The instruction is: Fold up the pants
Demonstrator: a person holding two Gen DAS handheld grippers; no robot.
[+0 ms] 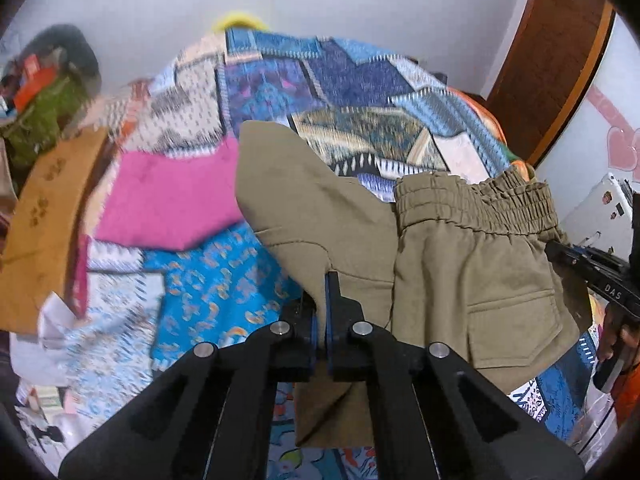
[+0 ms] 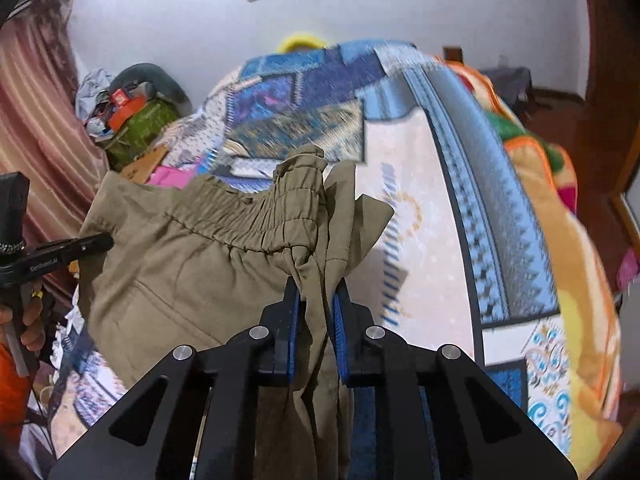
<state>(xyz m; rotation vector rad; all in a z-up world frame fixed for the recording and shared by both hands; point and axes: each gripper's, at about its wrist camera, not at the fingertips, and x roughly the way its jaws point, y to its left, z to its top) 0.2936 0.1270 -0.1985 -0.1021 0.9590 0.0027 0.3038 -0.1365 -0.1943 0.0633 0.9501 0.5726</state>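
Observation:
Olive-khaki pants (image 1: pixel 472 272) with an elastic waistband (image 1: pixel 480 204) hang in the air above a patterned bedspread (image 1: pixel 340 92). My left gripper (image 1: pixel 322 280) is shut on a fold of the pants (image 1: pixel 316 208). My right gripper (image 2: pixel 316 292) is shut on a bunched part of the pants (image 2: pixel 192 264) near the waistband (image 2: pixel 256 216). The right gripper also shows at the right edge of the left wrist view (image 1: pixel 556 250), holding the far side of the cloth. The left gripper shows at the left edge of the right wrist view (image 2: pixel 106 242).
The bed carries a pink cloth (image 1: pixel 172 200), a blue patterned cloth (image 1: pixel 216 288) and an orange blanket (image 2: pixel 560 208). A cluttered pile (image 2: pixel 128 112) lies at the far left by a curtain (image 2: pixel 36 128). A brown wooden door (image 1: pixel 560 52) stands at the right.

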